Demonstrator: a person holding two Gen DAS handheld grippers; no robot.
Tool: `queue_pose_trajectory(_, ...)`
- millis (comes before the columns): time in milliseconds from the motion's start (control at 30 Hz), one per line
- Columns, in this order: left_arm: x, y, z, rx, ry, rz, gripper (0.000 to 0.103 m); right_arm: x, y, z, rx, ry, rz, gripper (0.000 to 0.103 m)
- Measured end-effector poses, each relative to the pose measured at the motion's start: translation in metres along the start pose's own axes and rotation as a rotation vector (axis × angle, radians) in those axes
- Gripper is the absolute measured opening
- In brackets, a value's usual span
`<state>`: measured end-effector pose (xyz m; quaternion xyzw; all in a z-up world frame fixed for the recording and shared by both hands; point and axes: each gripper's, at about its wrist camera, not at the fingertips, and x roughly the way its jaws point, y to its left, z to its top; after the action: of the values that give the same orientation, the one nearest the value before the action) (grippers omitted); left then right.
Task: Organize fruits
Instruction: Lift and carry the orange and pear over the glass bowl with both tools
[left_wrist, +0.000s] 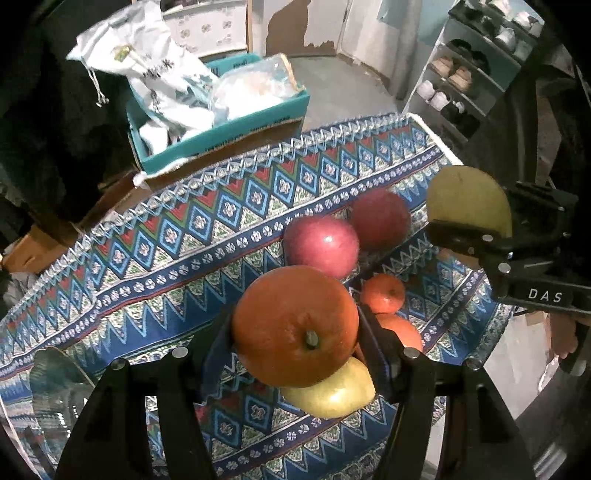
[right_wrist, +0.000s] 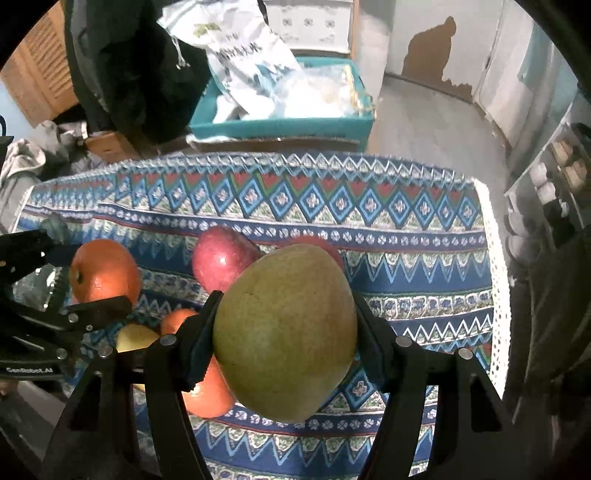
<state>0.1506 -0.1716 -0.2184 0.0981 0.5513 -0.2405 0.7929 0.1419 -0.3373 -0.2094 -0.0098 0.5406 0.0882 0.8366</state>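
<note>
The left gripper (left_wrist: 295, 328) clamps a large orange (left_wrist: 293, 325) above the patterned cloth (left_wrist: 166, 258). The right gripper (right_wrist: 284, 332) grips a green mango (right_wrist: 284, 332). Two red apples (left_wrist: 321, 245), smaller oranges (left_wrist: 382, 293) and what looks like a yellow pear (left_wrist: 332, 393) lie below.

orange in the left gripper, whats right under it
Below the held orange a yellow-green fruit lies on the patterned cloth, its upper part covered by the orange. Whether anything else lies beneath cannot be seen.
</note>
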Motion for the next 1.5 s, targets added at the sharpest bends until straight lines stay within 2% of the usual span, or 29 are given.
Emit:
queue_pose_trajectory(233, -0.028, 0.002, -0.004, 0.0, -0.044, 0.008, 0.067, -0.027, 0.018, 0.006, -0.04, -0.068, 0.005, 0.067)
queue_pose_trajectory(800, -0.083, 0.014, -0.02, 0.0, -0.134, 0.028, 0.067, -0.069, 0.065, 0.014, -0.099, -0.164, 0.089, 0.067)
queue_pose_trajectory(1500, -0.138, 0.065, -0.065, -0.079, -0.226, 0.057, 0.067, -0.085, 0.139, 0.03, -0.209, -0.202, 0.175, 0.067)
